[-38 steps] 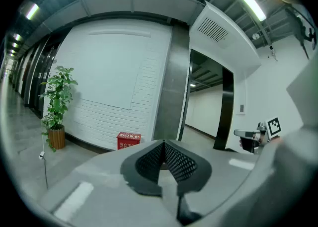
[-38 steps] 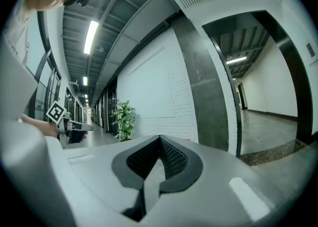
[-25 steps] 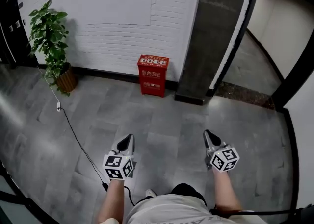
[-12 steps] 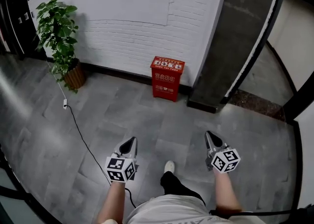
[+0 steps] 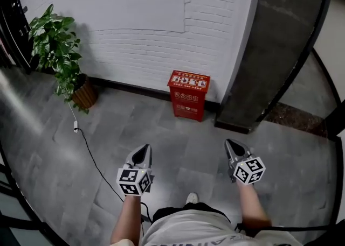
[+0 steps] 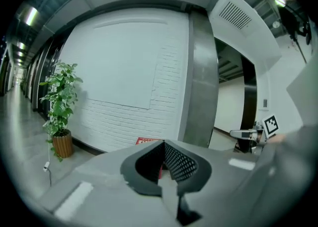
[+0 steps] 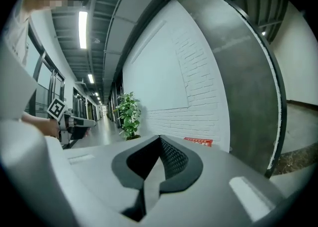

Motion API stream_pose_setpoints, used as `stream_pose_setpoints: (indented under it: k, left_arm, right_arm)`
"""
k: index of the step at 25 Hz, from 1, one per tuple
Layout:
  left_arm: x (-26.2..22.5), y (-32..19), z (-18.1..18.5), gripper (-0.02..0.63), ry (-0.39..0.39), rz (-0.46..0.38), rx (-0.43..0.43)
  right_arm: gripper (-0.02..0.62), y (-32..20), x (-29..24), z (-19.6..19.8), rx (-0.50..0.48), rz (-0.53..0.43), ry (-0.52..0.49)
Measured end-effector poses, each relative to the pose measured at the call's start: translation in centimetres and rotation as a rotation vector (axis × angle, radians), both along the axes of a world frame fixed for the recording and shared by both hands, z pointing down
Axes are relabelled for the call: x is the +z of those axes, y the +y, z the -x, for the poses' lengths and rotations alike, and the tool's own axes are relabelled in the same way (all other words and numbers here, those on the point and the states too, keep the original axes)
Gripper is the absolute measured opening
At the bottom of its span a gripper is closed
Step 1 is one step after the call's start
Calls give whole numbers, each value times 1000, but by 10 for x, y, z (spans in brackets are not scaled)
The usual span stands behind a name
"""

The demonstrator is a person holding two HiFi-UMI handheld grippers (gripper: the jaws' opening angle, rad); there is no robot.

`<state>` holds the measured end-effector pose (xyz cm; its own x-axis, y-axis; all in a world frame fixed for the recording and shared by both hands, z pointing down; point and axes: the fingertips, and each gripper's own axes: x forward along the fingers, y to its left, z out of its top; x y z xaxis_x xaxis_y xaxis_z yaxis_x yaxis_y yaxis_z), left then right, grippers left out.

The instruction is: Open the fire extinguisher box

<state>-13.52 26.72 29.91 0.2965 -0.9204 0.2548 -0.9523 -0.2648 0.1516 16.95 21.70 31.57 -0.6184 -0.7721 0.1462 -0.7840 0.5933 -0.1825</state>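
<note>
Now holding nothing: left gripper point(image 5: 143, 152) and right gripper point(image 5: 232, 147) both with fingers shut tight. Well apart from the box point(image 5: 188, 95) at the floor's point(image 5: 186, 140) far edge, by the wall point(image 5: 135, 35). Might slip off it if not opened first.

Both forearms out front; left hand-held gripper point(image 5: 141, 156) and right hand-held gripper point(image 5: 233, 148) point forward, jaws together, empty.

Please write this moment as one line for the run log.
left gripper: shut, empty | right gripper: shut, empty | fire extinguisher box: closed, against brick wall, untouched
</note>
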Motion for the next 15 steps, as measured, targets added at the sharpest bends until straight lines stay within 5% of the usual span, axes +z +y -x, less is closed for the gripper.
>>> stream_pose_setpoints:
  k: [7, 15]
  left_arm:
    - [3, -89, 7, 5, 14, 23, 14]
    - [11, -231, 34, 5, 26, -9, 114]
  right_arm:
    - [6, -87, 2, 25, -20, 8, -20]
    - [6, -199, 11, 48, 81, 4, 7]
